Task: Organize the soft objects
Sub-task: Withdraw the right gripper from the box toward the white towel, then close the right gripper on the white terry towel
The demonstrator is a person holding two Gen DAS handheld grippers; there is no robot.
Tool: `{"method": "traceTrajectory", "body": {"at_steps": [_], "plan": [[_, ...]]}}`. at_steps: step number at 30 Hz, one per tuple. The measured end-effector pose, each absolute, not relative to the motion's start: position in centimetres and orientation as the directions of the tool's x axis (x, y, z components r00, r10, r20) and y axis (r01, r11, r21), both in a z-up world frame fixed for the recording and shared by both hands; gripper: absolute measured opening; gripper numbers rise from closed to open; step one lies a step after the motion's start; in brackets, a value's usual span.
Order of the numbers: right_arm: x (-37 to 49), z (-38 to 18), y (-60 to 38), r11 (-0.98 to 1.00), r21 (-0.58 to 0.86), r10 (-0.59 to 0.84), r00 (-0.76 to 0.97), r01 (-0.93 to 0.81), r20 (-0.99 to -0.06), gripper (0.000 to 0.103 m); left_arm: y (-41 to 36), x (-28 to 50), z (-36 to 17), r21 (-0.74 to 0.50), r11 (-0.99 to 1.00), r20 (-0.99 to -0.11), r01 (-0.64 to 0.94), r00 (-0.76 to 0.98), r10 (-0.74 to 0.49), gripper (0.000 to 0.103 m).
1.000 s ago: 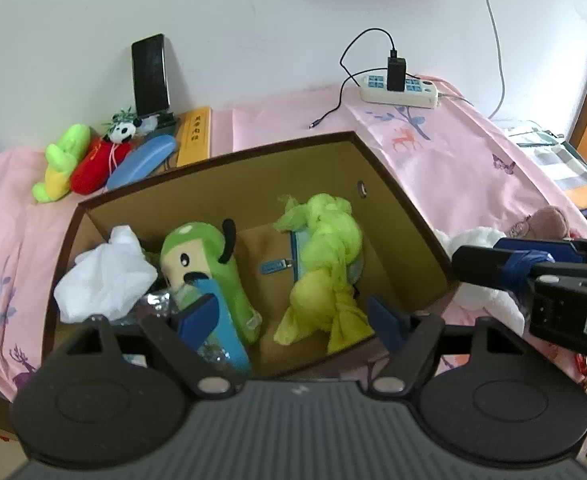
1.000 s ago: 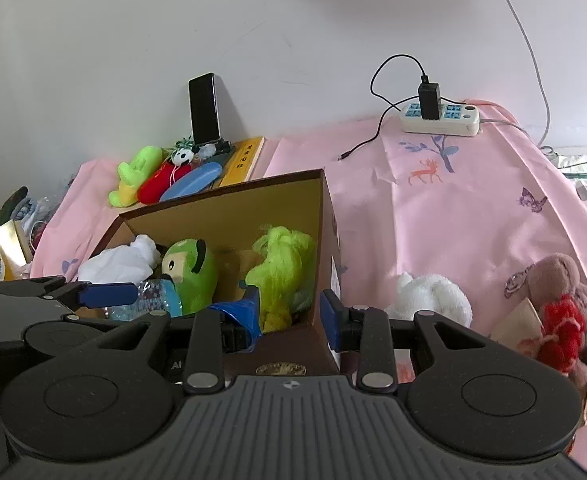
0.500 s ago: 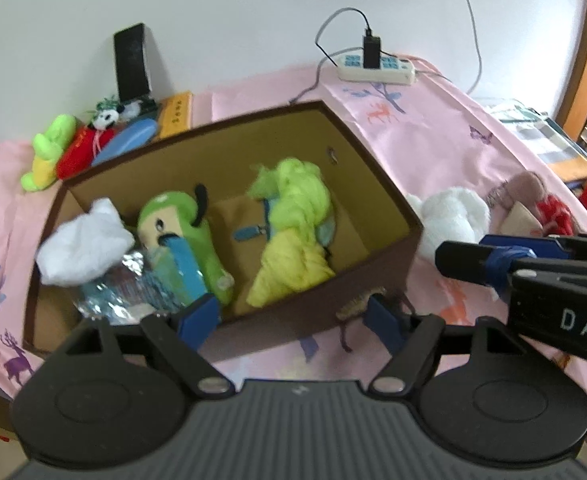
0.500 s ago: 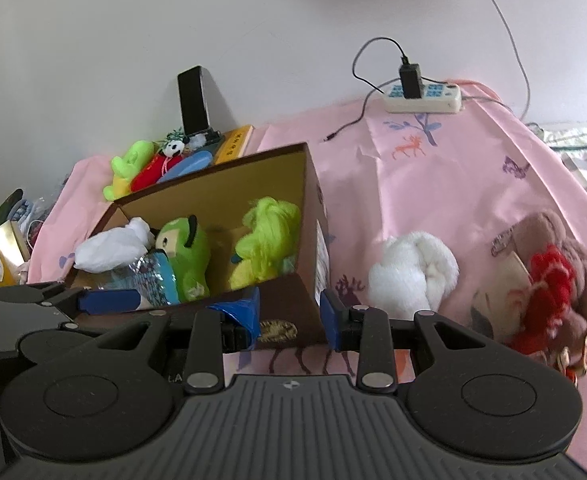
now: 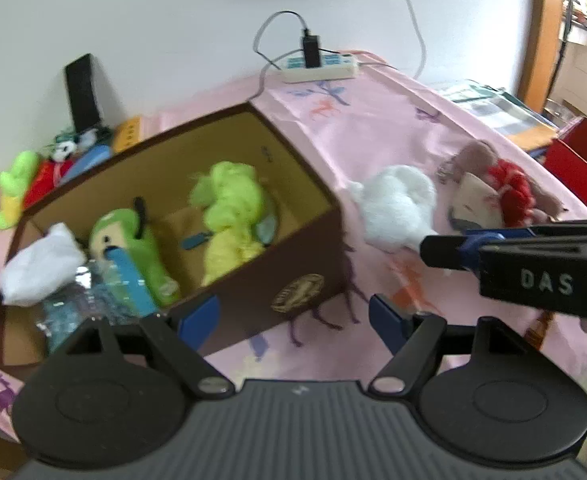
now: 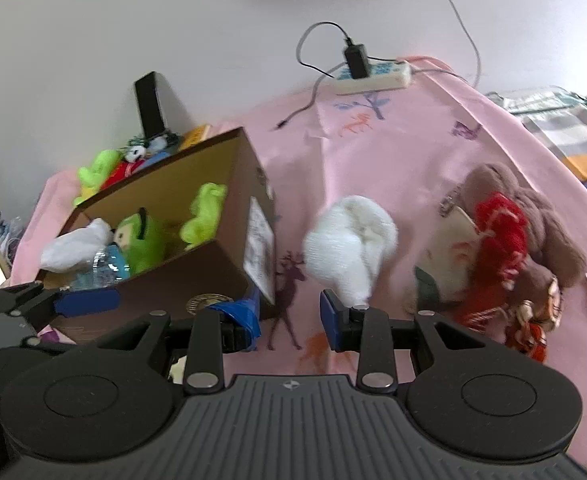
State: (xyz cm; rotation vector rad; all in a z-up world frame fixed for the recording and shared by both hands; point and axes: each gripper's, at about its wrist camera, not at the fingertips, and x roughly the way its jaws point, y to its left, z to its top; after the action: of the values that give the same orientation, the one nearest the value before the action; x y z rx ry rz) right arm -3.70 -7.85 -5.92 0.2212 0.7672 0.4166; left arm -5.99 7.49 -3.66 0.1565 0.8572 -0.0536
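White and fluffy, the soft toy (image 6: pixel 349 246) lies on the pink cloth (image 6: pixel 405 148) right of the brown box (image 6: pixel 213 280), just beyond the right claw (image 6: pixel 289 320), slightly to its right, its long axis running from the claw's near right tip up toward the far right. That claw stands spread and empty; the left claw (image 5: pixel 293 320), also spread and empty, faces the box's near corner, farther off. A white wall (image 6: pixel 213 20) backs the covered surface.

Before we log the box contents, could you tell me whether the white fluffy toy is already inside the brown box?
No, the white fluffy toy lies on the pink cloth outside the brown box.
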Motion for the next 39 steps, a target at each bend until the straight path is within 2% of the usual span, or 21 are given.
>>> {"method": "traceTrajectory", "body": {"at_steps": [11,18,27,28,30,39], "plan": [[-2.0,-7.5,-10.1,0.904,0.377,0.416,0.625,-0.203,-0.661,0.016,3.3,-5.0,-5.4,0.088,0.941,-0.787,0.328,0.601,-0.136,0.078],[-0.3,-7.2,-11.5,0.896,0.406,0.423,0.627,-0.180,-0.654,0.017,0.1,-4.3,-6.1,0.129,0.881,-0.770,0.456,0.605,-0.200,0.081],[2.3,-6.3,-13.3,0.892,0.408,0.435,0.622,-0.196,-0.651,0.017,-3.7,-2.4,-7.6,0.302,0.832,-0.724,0.466,0.680,-0.118,0.082],[2.8,-6.3,-13.4,0.895,0.400,0.429,0.619,-0.195,-0.658,0.017,-3.9,-2.1,-7.6,0.311,0.835,-0.716,0.454,0.690,-0.108,0.083],[3.7,-6.4,-13.8,0.894,0.403,0.432,0.609,-0.194,-0.665,0.017,-4.3,-1.4,-7.7,0.323,0.845,-0.707,0.425,0.703,-0.083,0.094],[7.9,-6.5,-14.5,0.830,0.486,0.554,0.503,-0.274,-0.663,0.018,-4.9,1.3,-9.1,0.358,0.856,-0.693,0.372,0.720,-0.023,0.093]]}}
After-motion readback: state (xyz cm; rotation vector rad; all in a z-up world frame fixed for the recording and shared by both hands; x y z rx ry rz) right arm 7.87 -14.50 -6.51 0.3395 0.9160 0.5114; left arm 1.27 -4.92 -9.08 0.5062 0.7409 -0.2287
